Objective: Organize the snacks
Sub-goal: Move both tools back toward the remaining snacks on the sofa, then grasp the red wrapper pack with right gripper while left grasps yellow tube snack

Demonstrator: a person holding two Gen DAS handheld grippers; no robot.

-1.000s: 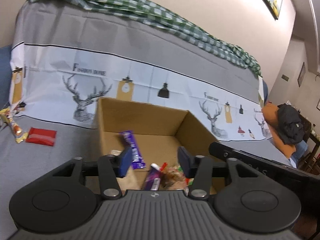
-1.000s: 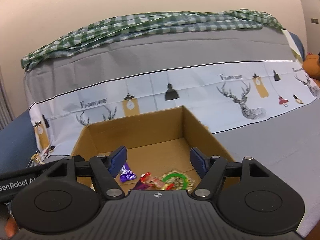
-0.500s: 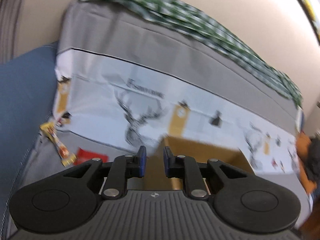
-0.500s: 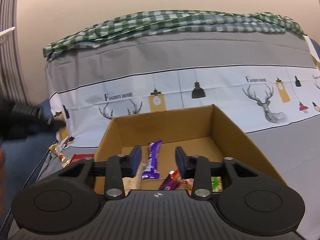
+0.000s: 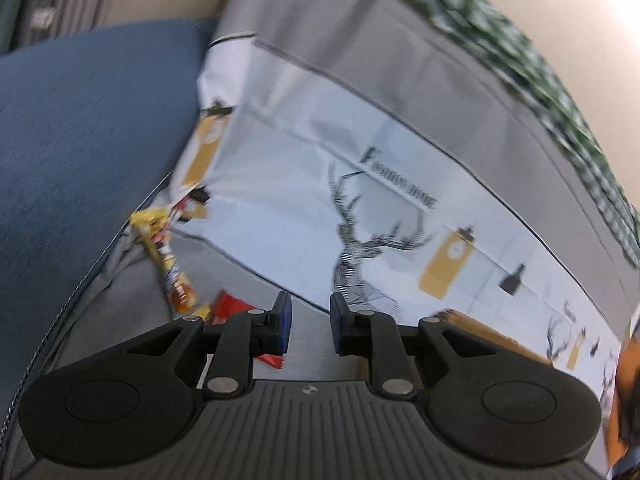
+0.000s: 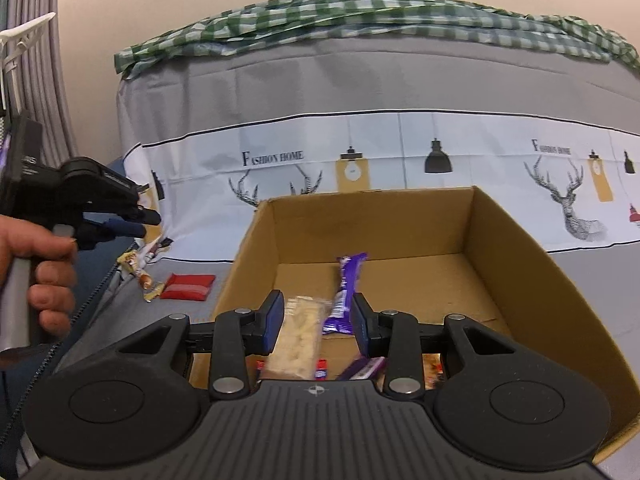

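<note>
An open cardboard box [image 6: 500,280] sits on the grey sofa seat, and its corner [image 5: 480,330] shows in the left wrist view. Inside lie a purple bar [image 6: 348,280], a pale cracker pack [image 6: 300,332] and other wrappers. My right gripper [image 6: 318,304] hovers over the box's near edge, jaws partly apart with nothing gripped. Left of the box lie a red packet [image 6: 186,286] [image 5: 230,306] and a yellow-orange bar [image 5: 168,264] [image 6: 138,274]. My left gripper [image 5: 310,308] [image 6: 146,225] is above and just right of the red packet. Its jaws are opening, with nothing between them.
A blue cushion [image 5: 80,140] rises at the left, close to the loose snacks. The deer-print sofa cover [image 6: 400,160] forms the backrest, with a green checked cloth [image 6: 360,16] on top. A person's hand [image 6: 48,272] holds the left gripper's handle.
My left gripper swung left from over the box to the loose snacks and rolled; its jaws narrowed, then widened slightly. The right gripper's jaws narrowed and its view shifted left.
</note>
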